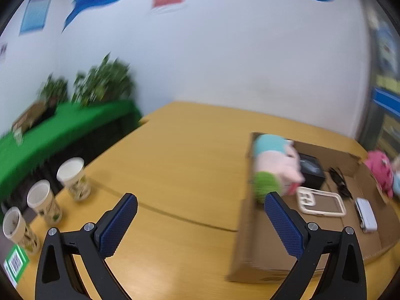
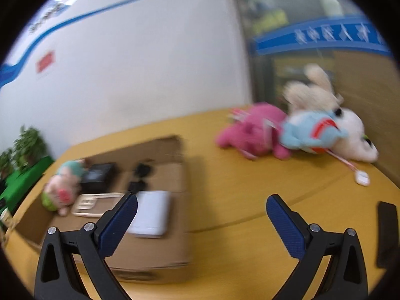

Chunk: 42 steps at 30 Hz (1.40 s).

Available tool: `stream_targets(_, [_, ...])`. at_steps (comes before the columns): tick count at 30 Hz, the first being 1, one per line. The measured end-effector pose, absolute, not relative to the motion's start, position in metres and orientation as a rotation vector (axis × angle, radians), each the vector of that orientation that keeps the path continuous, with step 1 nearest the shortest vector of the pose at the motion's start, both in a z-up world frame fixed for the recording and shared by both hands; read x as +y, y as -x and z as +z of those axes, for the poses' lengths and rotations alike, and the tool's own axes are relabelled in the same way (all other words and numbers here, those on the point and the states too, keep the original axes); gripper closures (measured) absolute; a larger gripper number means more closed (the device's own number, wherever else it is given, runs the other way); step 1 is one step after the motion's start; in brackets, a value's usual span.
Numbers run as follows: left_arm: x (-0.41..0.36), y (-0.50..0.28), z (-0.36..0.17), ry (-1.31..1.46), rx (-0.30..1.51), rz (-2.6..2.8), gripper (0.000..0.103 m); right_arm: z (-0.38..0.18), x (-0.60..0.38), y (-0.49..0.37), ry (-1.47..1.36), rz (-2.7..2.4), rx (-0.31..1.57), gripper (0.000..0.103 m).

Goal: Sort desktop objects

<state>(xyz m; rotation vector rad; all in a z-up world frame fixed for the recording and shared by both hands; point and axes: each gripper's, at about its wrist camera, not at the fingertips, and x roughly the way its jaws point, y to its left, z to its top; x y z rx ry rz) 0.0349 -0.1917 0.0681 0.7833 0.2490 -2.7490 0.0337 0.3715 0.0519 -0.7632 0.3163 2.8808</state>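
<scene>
A shallow cardboard box (image 1: 252, 257) (image 2: 160, 257) lies on the yellow table. In it are a pastel plush toy (image 1: 275, 165) (image 2: 65, 182), a black box (image 1: 311, 172) (image 2: 98, 176), sunglasses (image 1: 340, 182) (image 2: 140, 175), a cream phone case (image 1: 321, 203) (image 2: 87, 206) and a white power bank (image 1: 366, 215) (image 2: 152, 212). A pink plush (image 2: 250, 132), a blue plush (image 2: 310, 132) and a white rabbit plush (image 2: 350, 130) lie on the table to the right. My left gripper (image 1: 200, 221) is open and empty, left of the box. My right gripper (image 2: 201, 223) is open and empty above the box's right edge.
Three paper cups (image 1: 72, 175) stand at the table's left edge by a green QR card (image 1: 16, 265). A black phone (image 2: 387, 235) and a small white earbud case (image 2: 361, 177) lie at the right. A green-covered bench with plants (image 1: 105, 82) stands beyond the table's left side.
</scene>
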Motion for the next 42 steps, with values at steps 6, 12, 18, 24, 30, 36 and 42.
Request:
stream_targets(6, [-0.247, -0.002, 0.016, -1.090, 0.212, -2.564, 0.000, -0.007, 0.444, 0.012, 1.185, 2.627, 0.294, 0.000])
stream_targets(12, [-0.252, 0.035, -0.034, -1.369, 0.164, -2.516, 0.000, -0.049, 0.467, 0.045, 1.392, 2.504, 0.286, 0.000])
stream_targets(18, [-0.245, 0.047, -0.049, -1.411, 0.154, -2.546, 0.000, -0.056, 0.477, 0.057, 1.346, 2.506, 0.210, 0.000])
stream_targets(24, [-0.247, 0.049, -0.054, -1.337, 0.142, -2.581, 0.000, -0.055, 0.479, 0.058, 1.307, 2.538, 0.193, 0.000])
stream_targets(30, [-0.253, 0.057, -0.052, -1.337, 0.146, -2.586, 0.000, -0.053, 0.483, 0.060, 1.302, 2.526, 0.199, 0.000])
stream_targets(36, [-0.254, 0.055, -0.052, -1.339, 0.147, -2.586, 0.000, -0.053, 0.483, 0.060, 1.300, 2.524, 0.201, 0.000])
stream_targets(42, [-0.255, 0.053, -0.053, -1.338, 0.147, -2.587, 0.000, -0.053, 0.483, 0.060, 1.300, 2.525, 0.202, 0.000])
